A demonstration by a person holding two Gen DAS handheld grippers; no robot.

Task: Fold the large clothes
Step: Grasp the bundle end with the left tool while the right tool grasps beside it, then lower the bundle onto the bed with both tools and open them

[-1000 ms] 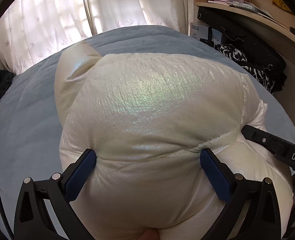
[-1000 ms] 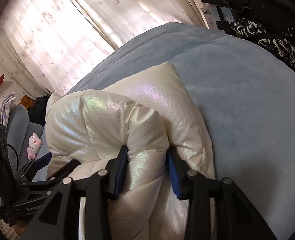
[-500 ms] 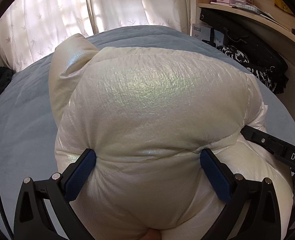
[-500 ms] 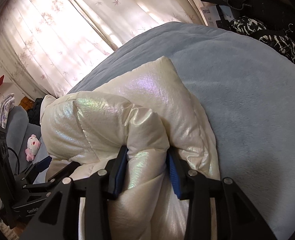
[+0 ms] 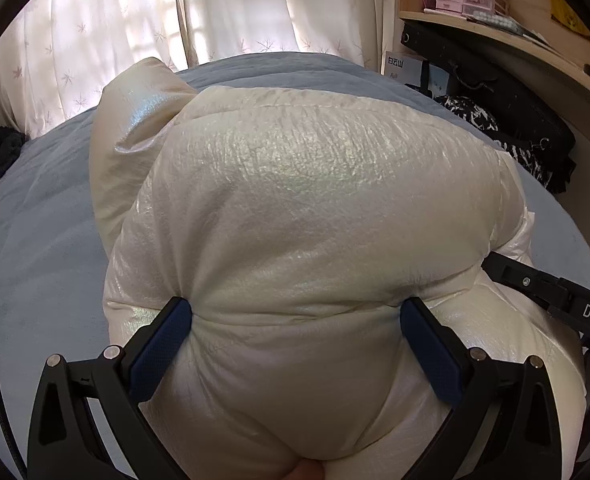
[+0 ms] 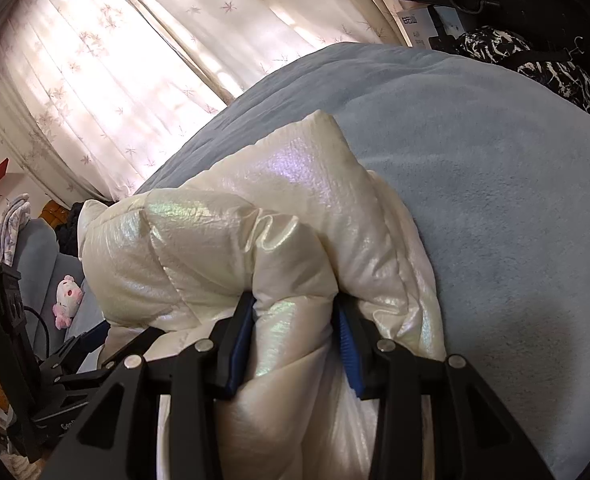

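A puffy, pearly white down jacket (image 5: 315, 208) lies bunched on a blue-grey bed (image 5: 35, 248). My left gripper (image 5: 295, 316) has its jaws wide apart with a thick roll of the jacket filling the gap and pressing both blue pads (image 5: 161, 344). My right gripper (image 6: 295, 320) is shut on a narrower fold of the same jacket (image 6: 223, 240), which is lifted above the bed (image 6: 495, 200). The right gripper's body shows at the right edge of the left wrist view (image 5: 551, 292). The left gripper shows at the lower left of the right wrist view (image 6: 67, 360).
White flowered curtains (image 5: 231, 8) hang behind the bed. A wooden shelf (image 5: 495, 36) with small boxes and dark bags (image 5: 507, 116) stand on the right. A grey chair with a pink plush toy (image 6: 67, 295) is at the left.
Both grippers have carried the jacket's held edge forward and up, so the bundle stands taller and its far flap has moved further across the bed. Neither grip has changed.
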